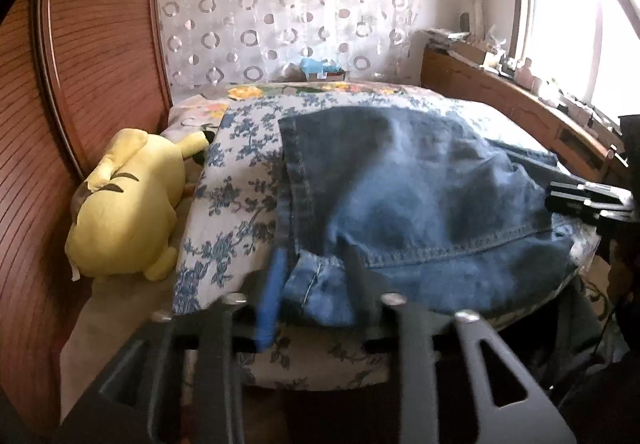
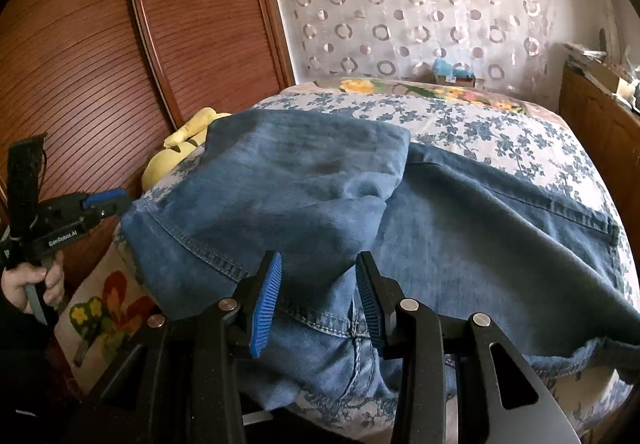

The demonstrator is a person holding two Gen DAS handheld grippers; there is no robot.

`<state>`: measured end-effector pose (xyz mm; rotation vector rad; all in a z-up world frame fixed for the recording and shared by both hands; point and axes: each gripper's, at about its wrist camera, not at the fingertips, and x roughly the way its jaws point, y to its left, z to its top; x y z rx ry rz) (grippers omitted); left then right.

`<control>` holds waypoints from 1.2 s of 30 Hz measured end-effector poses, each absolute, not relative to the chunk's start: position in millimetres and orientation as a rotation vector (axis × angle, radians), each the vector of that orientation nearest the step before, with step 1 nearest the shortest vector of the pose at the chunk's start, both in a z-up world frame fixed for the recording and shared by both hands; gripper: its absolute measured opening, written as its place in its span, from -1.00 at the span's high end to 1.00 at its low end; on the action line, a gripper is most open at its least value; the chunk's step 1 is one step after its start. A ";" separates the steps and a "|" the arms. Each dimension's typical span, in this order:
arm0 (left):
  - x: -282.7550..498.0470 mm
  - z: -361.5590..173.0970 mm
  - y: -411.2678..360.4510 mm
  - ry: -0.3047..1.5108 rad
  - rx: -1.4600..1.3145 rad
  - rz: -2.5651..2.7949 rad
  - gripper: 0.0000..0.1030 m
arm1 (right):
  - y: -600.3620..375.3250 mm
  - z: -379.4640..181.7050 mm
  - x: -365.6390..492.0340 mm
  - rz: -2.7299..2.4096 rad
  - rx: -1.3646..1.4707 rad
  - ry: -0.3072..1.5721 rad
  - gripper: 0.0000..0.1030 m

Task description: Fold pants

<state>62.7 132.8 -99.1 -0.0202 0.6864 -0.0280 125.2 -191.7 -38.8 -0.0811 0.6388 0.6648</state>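
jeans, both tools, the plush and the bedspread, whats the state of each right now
jeans: lying on the bed, partly folded, one layer doubled over the top
left tool: open, fingers either side of a denim edge
right tool: open, denim between its fingers, not pinched
yellow plush: lying on its side by the wooden panel
floral bedspread: spread under the jeans

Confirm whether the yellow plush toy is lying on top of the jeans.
No, the yellow plush toy lies beside the wooden wardrobe, clear of the jeans.
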 end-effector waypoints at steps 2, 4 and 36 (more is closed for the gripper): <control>62.5 -95.3 130.1 0.672 -0.030 -0.038 0.03 | -194.1 -39.8 122.4 0.660 -0.077 0.637 0.22; 63.0 -91.8 124.4 0.667 -0.025 -0.044 -0.11 | -198.4 -39.3 118.3 0.648 -0.070 0.633 0.22; 79.8 -87.7 38.6 0.637 -0.001 -0.149 -0.58 | -210.0 -66.0 101.5 0.734 -0.048 0.721 0.94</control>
